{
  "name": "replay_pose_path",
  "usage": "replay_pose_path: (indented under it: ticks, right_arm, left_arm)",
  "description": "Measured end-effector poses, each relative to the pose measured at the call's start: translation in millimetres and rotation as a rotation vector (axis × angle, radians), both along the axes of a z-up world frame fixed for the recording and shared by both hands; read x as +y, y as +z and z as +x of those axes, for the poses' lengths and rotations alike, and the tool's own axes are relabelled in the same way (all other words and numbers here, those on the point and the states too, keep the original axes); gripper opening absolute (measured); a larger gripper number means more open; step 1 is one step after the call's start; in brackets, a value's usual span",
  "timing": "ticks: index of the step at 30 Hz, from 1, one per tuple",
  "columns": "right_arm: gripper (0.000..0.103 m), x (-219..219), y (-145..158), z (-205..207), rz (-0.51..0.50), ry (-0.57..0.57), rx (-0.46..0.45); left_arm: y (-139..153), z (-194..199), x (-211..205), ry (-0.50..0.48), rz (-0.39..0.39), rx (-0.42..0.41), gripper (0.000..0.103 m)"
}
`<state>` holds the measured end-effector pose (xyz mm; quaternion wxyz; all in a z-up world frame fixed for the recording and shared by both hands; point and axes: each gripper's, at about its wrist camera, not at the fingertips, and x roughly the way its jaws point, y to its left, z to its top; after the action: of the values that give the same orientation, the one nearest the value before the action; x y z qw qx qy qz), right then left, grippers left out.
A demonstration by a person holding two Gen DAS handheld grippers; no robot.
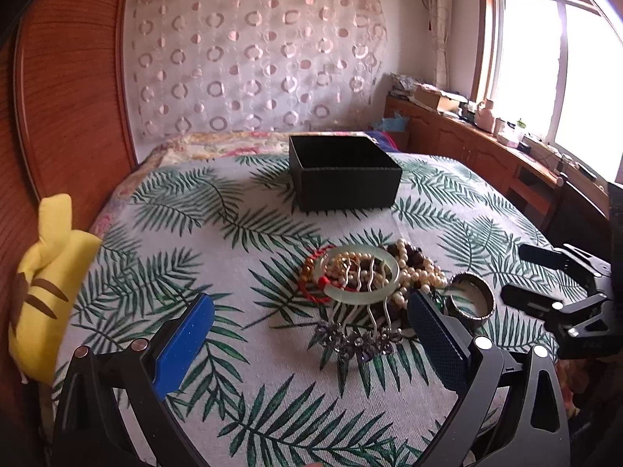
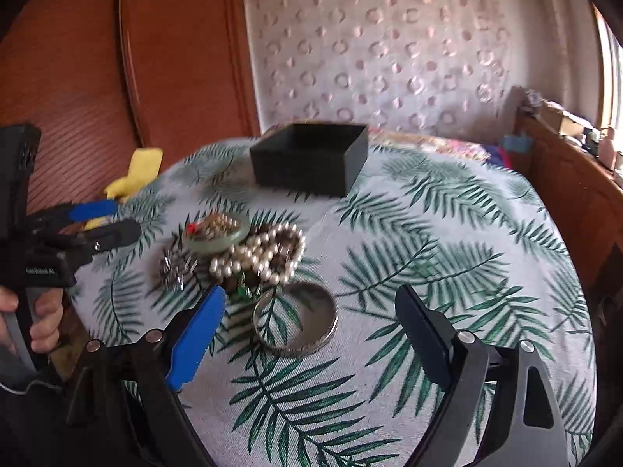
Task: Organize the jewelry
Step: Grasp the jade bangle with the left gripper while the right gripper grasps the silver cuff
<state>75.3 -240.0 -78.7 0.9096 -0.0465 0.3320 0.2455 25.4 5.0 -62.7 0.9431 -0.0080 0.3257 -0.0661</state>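
Note:
A heap of jewelry lies on the leaf-print cloth (image 1: 272, 408): a pale jade bangle (image 1: 360, 276), a pearl necklace (image 1: 422, 272), a red cord bracelet (image 1: 313, 286), a hair comb with purple flowers (image 1: 360, 340) and a wide metal bangle (image 1: 471, 301). An open black box (image 1: 342, 171) stands behind the heap. My left gripper (image 1: 311, 323) is open and low, the comb lying between its fingers untouched. My right gripper (image 2: 311, 327) is open around the metal bangle (image 2: 296, 323), pads apart from it. The pearls (image 2: 257, 257) and the box (image 2: 311, 159) lie beyond.
A yellow plush toy (image 1: 43, 295) lies at the cloth's left edge against a wooden headboard (image 1: 70, 97). A wooden cabinet (image 1: 467, 144) with clutter runs under the window on the right. A hand (image 2: 43, 311) holds the left gripper (image 2: 124, 218); the right gripper (image 1: 521, 276) shows at right.

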Motion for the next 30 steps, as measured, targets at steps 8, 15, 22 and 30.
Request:
replay_pose_path:
  ticks: [8,15,22,30]
  right_arm:
    - [0.081,17,-19,12,-0.061,0.076,0.084]
    - [0.062,22,-30,10,-0.118,0.097,0.089]
    - [0.062,12,-29,10,-0.102,0.089,0.093]
    - [0.062,10,-29,9,-0.1,0.083,0.089]
  left_arm:
    - [-11,13,-2,-0.052,-0.008,0.051,0.096]
    - [-17,34,-2,-0.119,-0.046,0.101,0.096]
    - [-16,56,-19,-0.214,-0.033,0.128,0.08]
    - [-24,82,-35,-0.287,0.01,0.202,0.078]
